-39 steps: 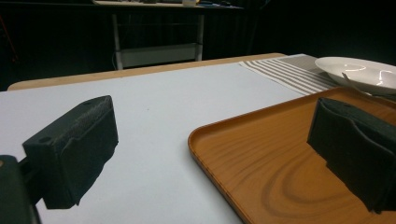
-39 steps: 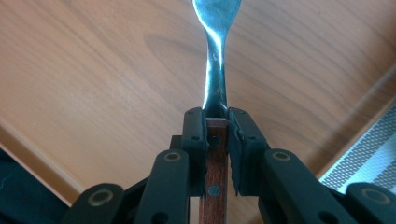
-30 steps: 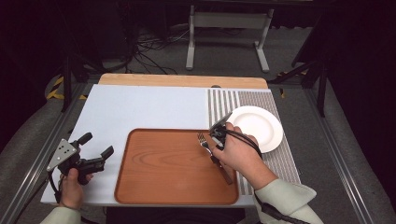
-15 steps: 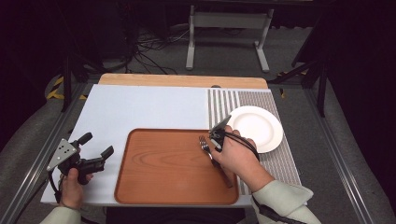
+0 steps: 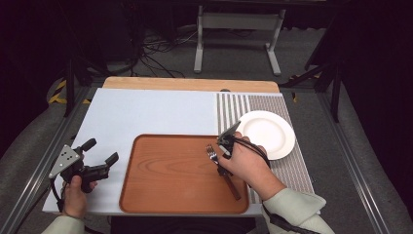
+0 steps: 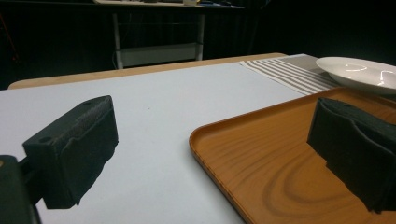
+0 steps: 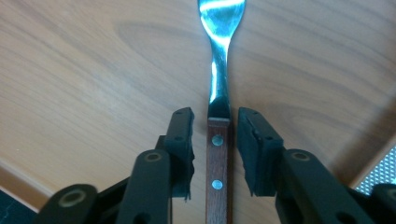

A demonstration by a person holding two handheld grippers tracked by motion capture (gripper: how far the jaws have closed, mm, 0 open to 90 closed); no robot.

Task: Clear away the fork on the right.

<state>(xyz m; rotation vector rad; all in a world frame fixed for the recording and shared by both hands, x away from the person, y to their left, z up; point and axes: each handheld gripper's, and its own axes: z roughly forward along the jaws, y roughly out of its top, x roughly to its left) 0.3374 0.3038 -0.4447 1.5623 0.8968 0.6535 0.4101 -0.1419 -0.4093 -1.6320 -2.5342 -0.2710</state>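
Fork (image 7: 218,140) flat on wooden tray (image 5: 165,180), wooden handle between parted jaws of right gripper (image 7: 215,135), untouched. Left gripper (image 6: 210,154) spread wide over counter (image 5: 146,112).

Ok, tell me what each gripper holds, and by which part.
Nothing is held. The right gripper straddles the fork at the top of its wooden handle, jaws apart from it. The left gripper is open above the tray edge.
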